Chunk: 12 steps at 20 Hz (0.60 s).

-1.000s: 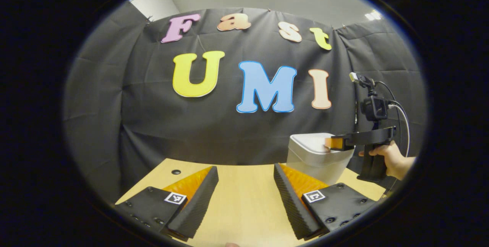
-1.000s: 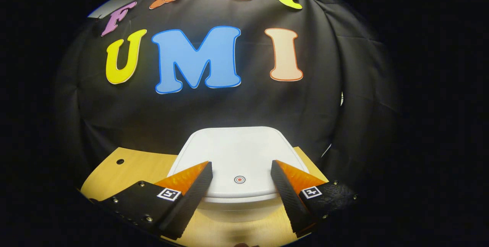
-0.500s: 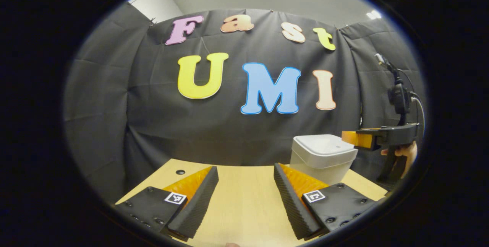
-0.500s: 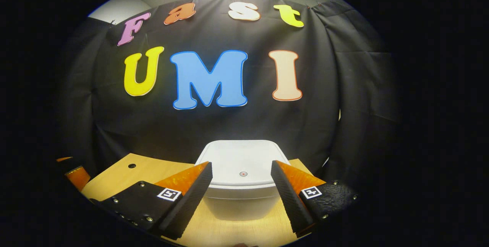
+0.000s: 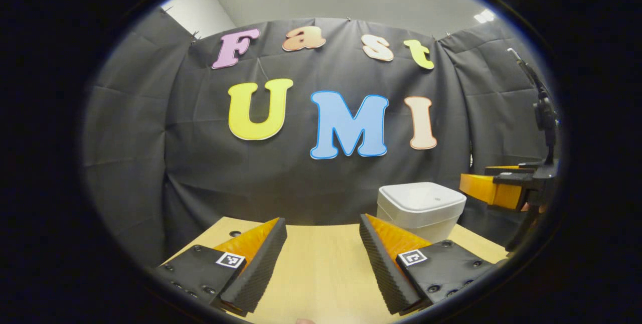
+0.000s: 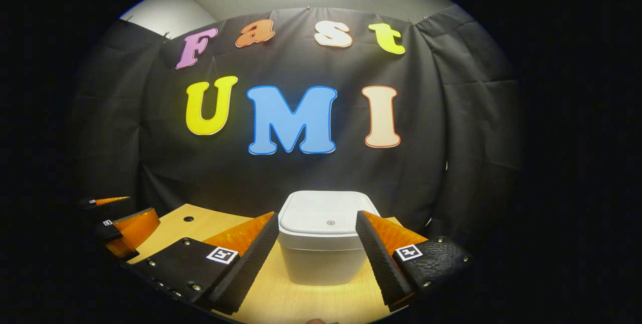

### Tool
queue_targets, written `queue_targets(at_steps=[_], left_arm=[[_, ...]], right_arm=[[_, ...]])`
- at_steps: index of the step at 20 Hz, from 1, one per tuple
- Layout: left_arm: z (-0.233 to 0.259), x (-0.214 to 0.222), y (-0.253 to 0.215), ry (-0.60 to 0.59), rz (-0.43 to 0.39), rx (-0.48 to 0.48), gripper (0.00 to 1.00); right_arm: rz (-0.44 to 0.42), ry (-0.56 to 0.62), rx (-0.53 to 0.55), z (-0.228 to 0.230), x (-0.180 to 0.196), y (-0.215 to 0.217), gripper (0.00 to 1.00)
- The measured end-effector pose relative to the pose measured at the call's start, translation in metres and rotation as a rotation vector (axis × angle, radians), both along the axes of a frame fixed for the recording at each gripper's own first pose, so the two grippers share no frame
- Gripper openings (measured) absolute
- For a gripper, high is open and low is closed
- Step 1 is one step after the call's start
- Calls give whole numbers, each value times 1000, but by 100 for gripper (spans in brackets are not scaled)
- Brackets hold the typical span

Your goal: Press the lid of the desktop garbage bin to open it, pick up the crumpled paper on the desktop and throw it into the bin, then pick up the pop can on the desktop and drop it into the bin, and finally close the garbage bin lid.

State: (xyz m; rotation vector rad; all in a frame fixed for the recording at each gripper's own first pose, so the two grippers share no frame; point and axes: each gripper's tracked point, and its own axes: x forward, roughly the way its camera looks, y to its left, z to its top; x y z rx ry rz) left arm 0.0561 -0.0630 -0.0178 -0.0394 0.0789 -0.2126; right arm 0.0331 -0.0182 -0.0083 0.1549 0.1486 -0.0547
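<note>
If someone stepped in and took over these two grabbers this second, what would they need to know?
Left gripper: open, holding nothing, over the wooden desk.
Right gripper: open, holding nothing, facing the white bin but not touching it.
The bin's lid is down. I see no crumpled paper or pop can on the desk.
Whether they are inside can't be told; if so, the job looks finished. Check before stopping.

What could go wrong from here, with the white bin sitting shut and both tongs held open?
The lid looks flat and shut, but whether it latched can't be told; it might pop up again. The bin stands near the desk's far edge, so a hard push could slide it toward the cloth wall. The right tongs hang open close in front of the bin, so a careless move could knock it.
</note>
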Motion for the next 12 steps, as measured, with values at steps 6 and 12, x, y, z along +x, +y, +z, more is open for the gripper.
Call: queue_targets(at_steps=[6, 12], left_arm=[[8, -6, 0, -23, 10, -6, 96], [10, -13, 3, -36, 6, 2, 96]], right_arm=[[7, -31, -46, 1, -21, 6, 98], [1, -46, -63, 4, -26, 9, 98]])
